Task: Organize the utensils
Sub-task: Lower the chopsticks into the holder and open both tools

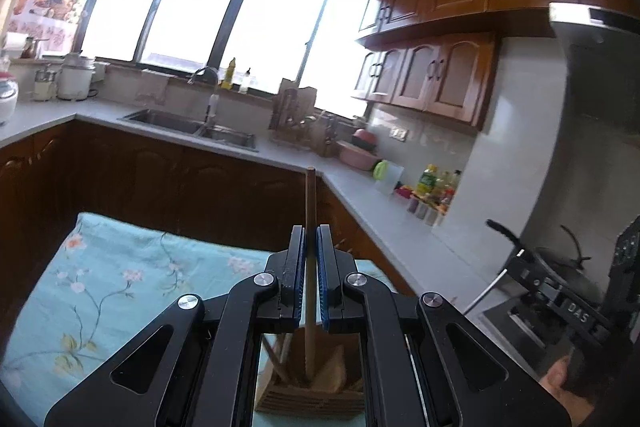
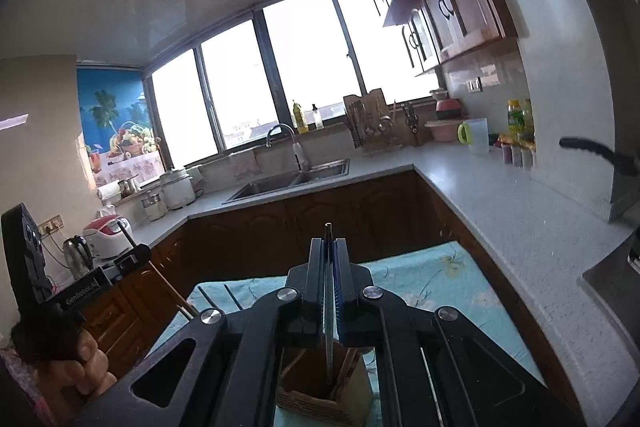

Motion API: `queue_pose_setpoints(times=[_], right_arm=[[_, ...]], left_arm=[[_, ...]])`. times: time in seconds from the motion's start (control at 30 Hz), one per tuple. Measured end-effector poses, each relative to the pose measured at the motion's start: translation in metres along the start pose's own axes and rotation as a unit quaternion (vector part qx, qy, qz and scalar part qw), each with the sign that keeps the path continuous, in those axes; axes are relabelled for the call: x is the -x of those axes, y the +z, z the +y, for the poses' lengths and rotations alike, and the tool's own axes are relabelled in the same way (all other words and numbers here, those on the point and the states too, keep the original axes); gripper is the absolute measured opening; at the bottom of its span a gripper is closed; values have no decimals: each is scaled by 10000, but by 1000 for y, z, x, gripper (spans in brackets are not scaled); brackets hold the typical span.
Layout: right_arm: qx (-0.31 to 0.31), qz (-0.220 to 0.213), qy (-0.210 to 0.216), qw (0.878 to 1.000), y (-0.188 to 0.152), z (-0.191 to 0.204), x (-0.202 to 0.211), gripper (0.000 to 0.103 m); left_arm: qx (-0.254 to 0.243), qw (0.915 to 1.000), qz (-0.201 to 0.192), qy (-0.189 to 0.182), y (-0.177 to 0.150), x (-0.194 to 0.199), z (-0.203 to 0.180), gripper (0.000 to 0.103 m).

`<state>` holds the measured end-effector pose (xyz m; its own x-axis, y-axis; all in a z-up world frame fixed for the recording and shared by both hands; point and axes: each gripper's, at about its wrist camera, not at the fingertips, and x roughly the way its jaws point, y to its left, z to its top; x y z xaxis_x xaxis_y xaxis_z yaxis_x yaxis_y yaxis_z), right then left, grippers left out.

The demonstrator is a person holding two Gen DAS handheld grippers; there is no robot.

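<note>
My left gripper (image 1: 311, 233) is shut on a wooden stick-like utensil (image 1: 310, 203) that stands upright, its lower end down in a wooden utensil holder (image 1: 312, 393) below the jaws. My right gripper (image 2: 328, 247) is shut on a thin metal utensil (image 2: 328, 307), also upright, its lower end inside the wooden holder (image 2: 320, 397). Other wooden utensils lean inside the holder. The holder stands on a light blue floral cloth (image 1: 112, 279). Each gripper shows at the edge of the other's view: the right one (image 1: 560, 303), the left one (image 2: 80, 287).
Grey L-shaped countertop (image 2: 500, 195) with a double sink (image 1: 192, 127) and faucet under the windows. A utensil rack (image 2: 372, 125), pink bowls, a cup and bottles stand along the back right. A rice cooker and kettle (image 2: 78, 253) sit at left. A black pan handle (image 2: 592, 149) sticks out at right.
</note>
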<state>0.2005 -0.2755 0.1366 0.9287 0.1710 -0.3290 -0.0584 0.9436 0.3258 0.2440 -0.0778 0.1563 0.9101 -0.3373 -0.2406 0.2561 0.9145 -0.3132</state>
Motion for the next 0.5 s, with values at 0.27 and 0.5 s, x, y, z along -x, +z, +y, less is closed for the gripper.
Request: queue_pose_setpoints(times=[0.27,0.5], right_arm=[[-174,320,0,9993,-36,-11,-22,4],[-382,698,0,9968,-56,-22,-38,4]], left_arm=[[60,9994,324,75,-41,-21,11,5],[-28,9973,733,15,-64,-35,11,5]])
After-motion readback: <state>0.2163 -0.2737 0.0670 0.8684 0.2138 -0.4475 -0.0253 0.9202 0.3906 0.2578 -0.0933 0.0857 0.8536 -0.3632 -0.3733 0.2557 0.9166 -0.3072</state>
